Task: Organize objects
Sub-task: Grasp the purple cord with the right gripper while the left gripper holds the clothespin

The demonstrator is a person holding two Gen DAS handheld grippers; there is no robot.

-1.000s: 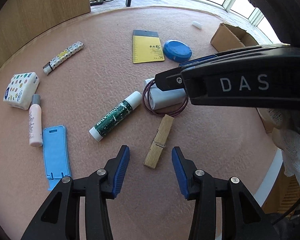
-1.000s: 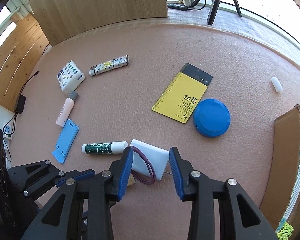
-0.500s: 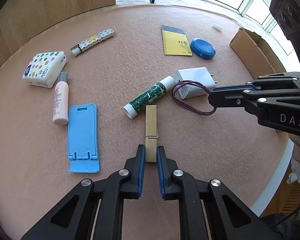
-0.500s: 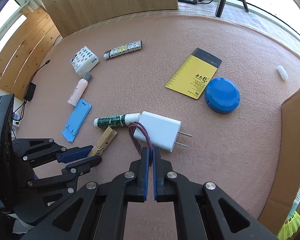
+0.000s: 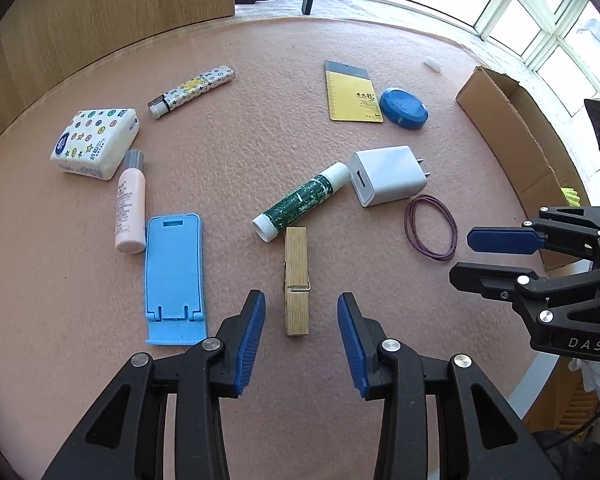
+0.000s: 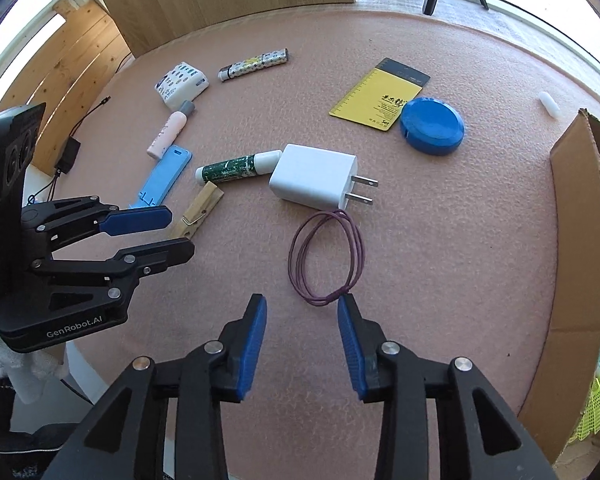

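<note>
With both grippers just reopened and empty, the left gripper (image 5: 301, 334) straddles the peg (image 5: 296, 280) (light, stiff wood), best pinched across its long flat sides.

Both tongs pointed steeply down over the worktop. The left tongs (image 5: 301, 318) stood parted, jaws having just opened, gripping nothing. The right tongs (image 6: 302, 320) stood likewise parted after just opening, pads free. They hung side by side, apart.
</note>
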